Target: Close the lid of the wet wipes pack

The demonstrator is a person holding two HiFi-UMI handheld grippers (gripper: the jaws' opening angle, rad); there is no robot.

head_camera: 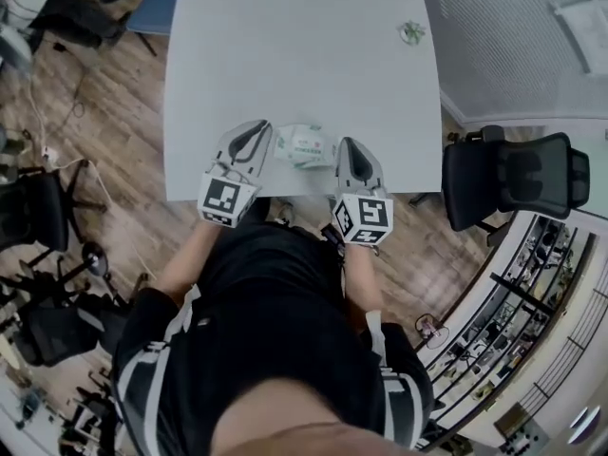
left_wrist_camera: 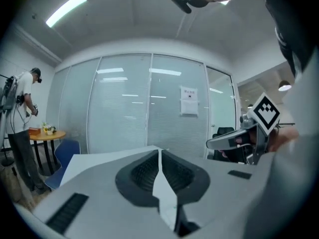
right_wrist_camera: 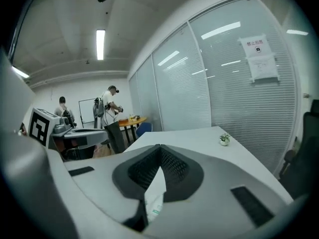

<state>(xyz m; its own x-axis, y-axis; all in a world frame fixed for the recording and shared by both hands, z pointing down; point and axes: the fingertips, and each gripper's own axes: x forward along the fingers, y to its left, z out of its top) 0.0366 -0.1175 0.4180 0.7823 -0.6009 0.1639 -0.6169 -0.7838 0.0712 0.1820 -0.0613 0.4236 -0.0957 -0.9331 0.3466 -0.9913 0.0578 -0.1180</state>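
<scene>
REMOTE DESK: The wet wipes pack (head_camera: 306,147) lies on the white bench (head_camera: 285,46), close to its near edge and flanked by my two tools. The left hand-held gripper (head_camera: 255,128) sits just beside the pack's left end. The right hand-held gripper (head_camera: 349,144) sits just beside its right end. From the head view I cannot tell whether either one touches the wrapper.

In the left gripper view the jaw tips meet. That tool is closed and empty, with a sliver of bench showing in the wedge behind the tips. In the right gripper view the tips are likewise together. A strip of the pack's white wrapper with green print shows through the wedge beneath them.

The pack's lettering is green on white but too small for me to read, and I cannot tell whether the lid is up or down. A paper notice (right_wrist_camera: 259,58) hangs on the glass partition (right_wrist_camera: 199,83), and its print is not legible either. The cube (head_camera: 362,218) on each gripper carries black-and-white square markers.

Past the pack, the bench runs open to its far edge, where a small potted plant (head_camera: 411,32) stands toward the right corner. A black office chair (head_camera: 513,174) stands off the bench's right side, near the right gripper. A person (right_wrist_camera: 110,108) stands at a round wooden table (right_wrist_camera: 127,120), well apart from the bench.
</scene>
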